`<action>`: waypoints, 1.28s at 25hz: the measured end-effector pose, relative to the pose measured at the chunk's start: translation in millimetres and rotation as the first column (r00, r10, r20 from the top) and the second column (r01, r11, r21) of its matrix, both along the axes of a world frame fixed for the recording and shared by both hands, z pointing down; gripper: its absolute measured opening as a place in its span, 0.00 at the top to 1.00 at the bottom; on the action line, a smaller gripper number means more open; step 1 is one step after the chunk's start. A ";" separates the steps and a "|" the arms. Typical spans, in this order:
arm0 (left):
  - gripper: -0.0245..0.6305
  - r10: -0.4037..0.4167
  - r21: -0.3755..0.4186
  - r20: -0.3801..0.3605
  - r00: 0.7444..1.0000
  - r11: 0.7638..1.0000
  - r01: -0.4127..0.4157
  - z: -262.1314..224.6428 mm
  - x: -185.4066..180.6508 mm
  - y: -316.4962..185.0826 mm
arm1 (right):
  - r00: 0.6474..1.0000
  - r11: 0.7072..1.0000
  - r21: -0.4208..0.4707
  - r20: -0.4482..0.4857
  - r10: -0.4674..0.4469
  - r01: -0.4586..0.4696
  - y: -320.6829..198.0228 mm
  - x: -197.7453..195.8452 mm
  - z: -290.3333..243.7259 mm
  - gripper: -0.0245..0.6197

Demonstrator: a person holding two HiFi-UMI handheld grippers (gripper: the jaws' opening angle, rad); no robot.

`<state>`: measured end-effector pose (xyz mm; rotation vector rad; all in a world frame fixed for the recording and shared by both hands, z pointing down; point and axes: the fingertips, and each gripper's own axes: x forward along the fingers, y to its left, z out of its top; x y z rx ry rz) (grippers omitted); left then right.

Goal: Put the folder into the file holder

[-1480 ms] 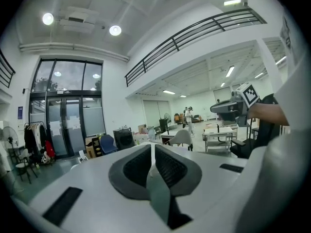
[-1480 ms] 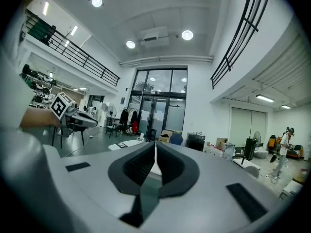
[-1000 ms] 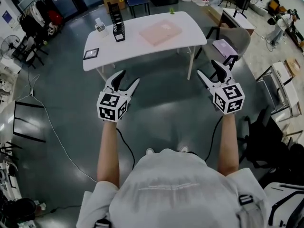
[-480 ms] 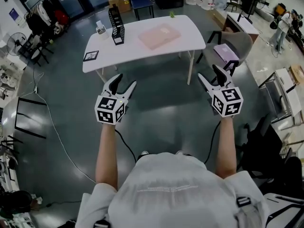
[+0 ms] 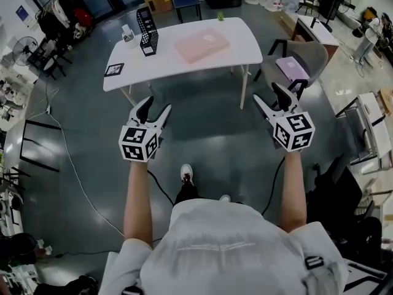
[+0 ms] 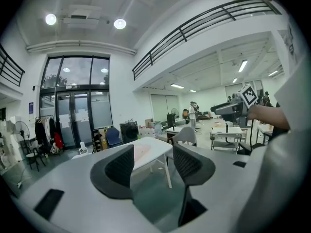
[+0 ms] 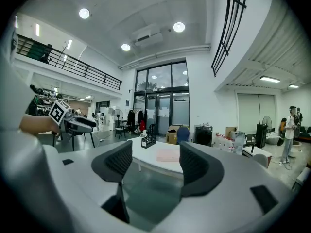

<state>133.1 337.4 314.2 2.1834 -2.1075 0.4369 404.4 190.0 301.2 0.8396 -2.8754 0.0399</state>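
Note:
A pink folder [image 5: 201, 44] lies flat on the white table [image 5: 239, 48] ahead; it also shows in the right gripper view as the pink folder [image 7: 167, 155]. The black mesh file holder [image 5: 147, 32] stands upright near the table's left end, seen again as the file holder [image 7: 148, 137]. My left gripper [image 5: 153, 106] is open and empty, held in the air short of the table's near edge. My right gripper [image 5: 268, 98] is open and empty too, off the table's right corner. Between each pair of jaws only the floor and the table show.
A small dark tablet [image 5: 114, 69] lies at the table's left front corner and a white cup [image 5: 127, 34] stands beside the holder. A grey chair [image 5: 302, 57] with a purple item sits right of the table. A cable [image 5: 67, 165] runs across the floor at left.
The table has drawn slightly nearer and shifted in the head view as the person steps forward; a shoe now shows below. Both grippers moved forward, staying open.

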 end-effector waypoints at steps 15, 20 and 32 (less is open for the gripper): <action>0.56 0.024 0.034 -0.047 0.999 0.999 -0.023 22.7 -107.4 -116.0 | 0.999 0.999 -0.042 0.040 0.027 -0.025 -97.9 -94.1 13.4 0.48; 0.54 0.105 0.042 -0.048 0.993 0.994 -0.103 16.5 -160.7 -188.3 | 0.997 0.998 -0.029 0.059 0.058 -0.057 -149.9 -157.6 2.1 0.46; 0.49 0.249 0.029 -0.105 0.963 0.969 -0.247 24.2 -257.6 -307.6 | 0.983 0.978 -0.131 0.067 0.169 -0.160 -240.2 -268.0 17.4 0.43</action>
